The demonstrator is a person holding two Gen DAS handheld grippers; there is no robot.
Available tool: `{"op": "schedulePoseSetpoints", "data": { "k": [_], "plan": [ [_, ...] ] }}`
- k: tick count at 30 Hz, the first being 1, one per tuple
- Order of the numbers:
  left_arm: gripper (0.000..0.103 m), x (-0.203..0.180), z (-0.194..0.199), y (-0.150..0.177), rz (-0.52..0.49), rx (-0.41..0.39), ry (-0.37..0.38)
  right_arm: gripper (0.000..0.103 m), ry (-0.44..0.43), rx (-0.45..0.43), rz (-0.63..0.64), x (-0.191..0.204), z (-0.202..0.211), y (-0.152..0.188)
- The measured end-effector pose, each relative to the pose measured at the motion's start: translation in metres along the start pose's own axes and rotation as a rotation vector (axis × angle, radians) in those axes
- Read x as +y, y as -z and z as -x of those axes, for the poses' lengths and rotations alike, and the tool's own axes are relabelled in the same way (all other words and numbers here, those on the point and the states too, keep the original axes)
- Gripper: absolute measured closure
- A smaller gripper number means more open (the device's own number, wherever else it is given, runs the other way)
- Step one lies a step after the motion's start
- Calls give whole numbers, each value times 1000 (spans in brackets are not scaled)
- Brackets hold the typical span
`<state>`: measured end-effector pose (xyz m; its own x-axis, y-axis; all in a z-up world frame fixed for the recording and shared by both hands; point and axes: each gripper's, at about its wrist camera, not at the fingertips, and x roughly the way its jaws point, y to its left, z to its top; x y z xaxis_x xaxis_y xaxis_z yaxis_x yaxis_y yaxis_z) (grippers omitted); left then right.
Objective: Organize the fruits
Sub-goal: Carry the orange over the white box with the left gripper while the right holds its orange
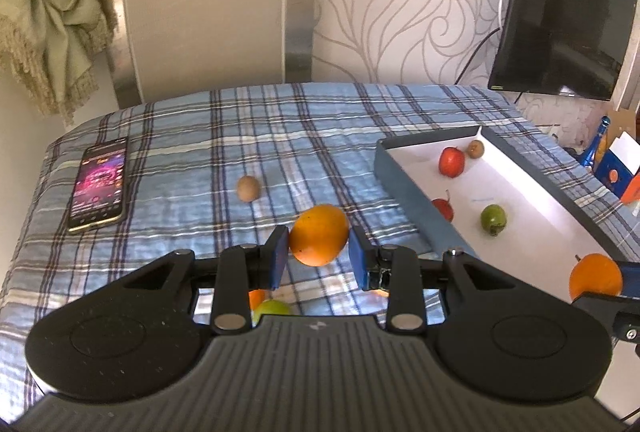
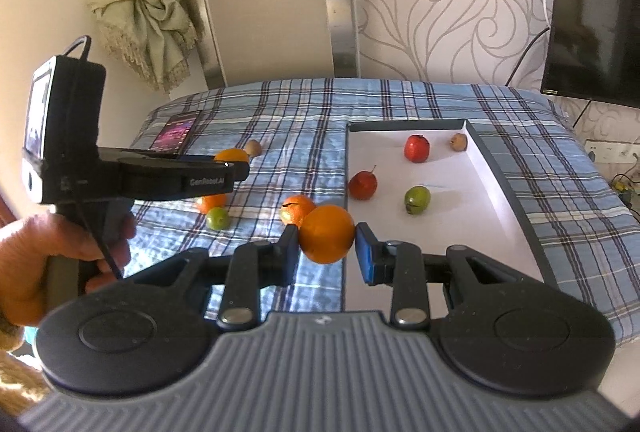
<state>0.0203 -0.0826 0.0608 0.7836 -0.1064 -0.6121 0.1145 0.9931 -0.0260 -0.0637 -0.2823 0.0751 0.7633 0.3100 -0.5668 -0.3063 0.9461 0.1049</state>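
My left gripper (image 1: 319,257) is shut on an orange (image 1: 319,234) and holds it above the checked bedcover. My right gripper (image 2: 327,247) is shut on another orange (image 2: 327,233) at the near left corner of the white-lined box (image 2: 504,192); this orange also shows in the left wrist view (image 1: 595,275). The box (image 1: 404,188) holds two red fruits (image 2: 417,148) (image 2: 363,185), a green fruit (image 2: 417,199) and a brown fruit (image 2: 459,141). On the cover lie two oranges (image 2: 295,209) (image 2: 211,203), a green fruit (image 2: 217,219) and a brown fruit (image 1: 248,188).
A phone (image 1: 100,183) with a lit screen lies at the far left of the bed. A dark TV (image 1: 560,12) hangs on the wall at the right. A knotted curtain (image 1: 52,12) hangs at the back left. Bottles and cartons (image 1: 612,160) stand beyond the box.
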Motion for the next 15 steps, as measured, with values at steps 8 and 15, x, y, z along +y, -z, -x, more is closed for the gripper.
{"op": "schedulePoseSetpoints", "data": {
  "k": [8,15],
  "plan": [
    [65,-18,-6,-8,-25,-6,33,69,26,-5,-19,-10,1,0],
    [65,-30,-12,-13,-42,-8,61,70,49,-12,-36,-19,4,1]
  ]
}}
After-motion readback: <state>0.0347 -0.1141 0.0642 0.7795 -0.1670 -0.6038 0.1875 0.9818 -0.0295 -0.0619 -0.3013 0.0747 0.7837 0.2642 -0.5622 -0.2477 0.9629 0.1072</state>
